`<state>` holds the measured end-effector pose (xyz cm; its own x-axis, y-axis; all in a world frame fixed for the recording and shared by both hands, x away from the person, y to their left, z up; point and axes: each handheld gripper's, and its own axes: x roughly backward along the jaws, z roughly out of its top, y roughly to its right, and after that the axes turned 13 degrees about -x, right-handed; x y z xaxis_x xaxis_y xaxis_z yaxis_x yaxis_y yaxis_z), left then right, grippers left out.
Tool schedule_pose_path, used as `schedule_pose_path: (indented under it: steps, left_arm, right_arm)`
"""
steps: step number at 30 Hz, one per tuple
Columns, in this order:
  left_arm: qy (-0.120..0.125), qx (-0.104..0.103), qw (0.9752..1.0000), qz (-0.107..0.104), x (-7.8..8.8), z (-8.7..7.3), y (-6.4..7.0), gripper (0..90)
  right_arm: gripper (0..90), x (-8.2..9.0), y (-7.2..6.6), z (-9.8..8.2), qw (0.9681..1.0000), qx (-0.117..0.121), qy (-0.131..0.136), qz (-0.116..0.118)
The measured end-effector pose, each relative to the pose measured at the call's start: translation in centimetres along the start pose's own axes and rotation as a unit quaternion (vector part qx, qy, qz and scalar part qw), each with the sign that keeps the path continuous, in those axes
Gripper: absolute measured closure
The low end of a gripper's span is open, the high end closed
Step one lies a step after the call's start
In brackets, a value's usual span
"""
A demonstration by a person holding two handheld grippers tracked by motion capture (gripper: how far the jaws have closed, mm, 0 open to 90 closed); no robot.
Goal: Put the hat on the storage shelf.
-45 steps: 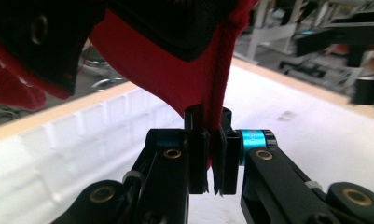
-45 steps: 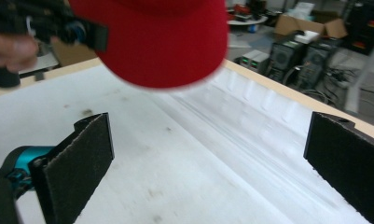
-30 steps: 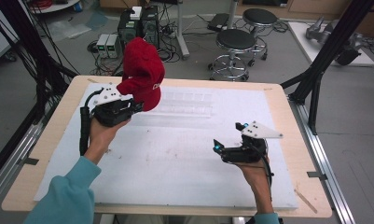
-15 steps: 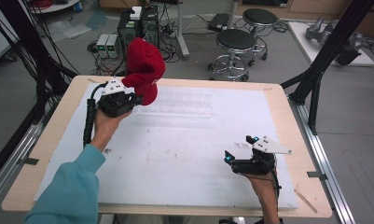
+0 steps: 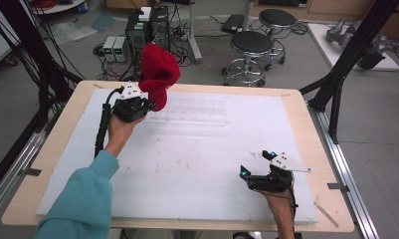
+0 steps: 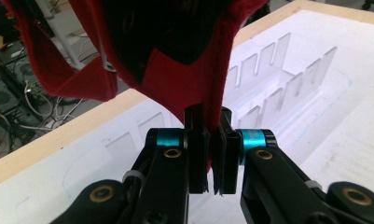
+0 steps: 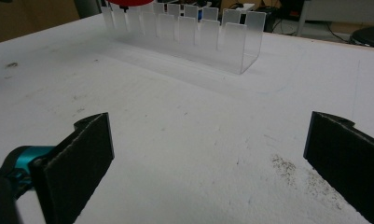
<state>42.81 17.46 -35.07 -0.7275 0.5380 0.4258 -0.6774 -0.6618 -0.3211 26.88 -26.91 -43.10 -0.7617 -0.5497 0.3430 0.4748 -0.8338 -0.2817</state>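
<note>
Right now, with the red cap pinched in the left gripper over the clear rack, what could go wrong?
1. The left gripper pinches just a thin edge of the red cap; the cap's bulk hangs free above, so it may slip out.
2. The clear slotted rack looks light; a sagging cap could snag a divider and drag or tip it.
3. The right gripper sits open at the near edge of the white mat, probably too far off to steady the rack.

One red cap [image 5: 158,72], one clear slotted rack [image 5: 194,110], two stools [image 5: 254,44], two grippers.
</note>
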Motion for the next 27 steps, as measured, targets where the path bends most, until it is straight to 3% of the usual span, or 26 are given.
schedule_pose_path:
  steps: [15,19,24,27]
  left_arm:
    - [-0.008,0.008,0.9999,0.01,-0.9,-0.2,0.3,85.5]
    - [-0.012,0.032,0.9992,0.019,-0.9,0.0,0.5,85.5]
    - [-0.014,0.028,0.9992,0.026,-1.1,0.2,0.9,85.5]
    - [-0.016,0.037,0.9988,0.029,-1.2,0.3,1.1,85.5]
  right_arm:
    - [0.4,-0.7,0.1,-0.6,1.0,-0.009,-0.003,-0.003]
    - [0.4,-0.8,0.1,-0.7,0.9999,-0.011,-0.007,-0.007]
    - [0.4,-0.6,0.2,-0.6,0.9999,-0.013,-0.003,-0.01]
    - [0.4,-0.5,0.3,-0.6,0.9998,-0.012,-0.001,-0.013]
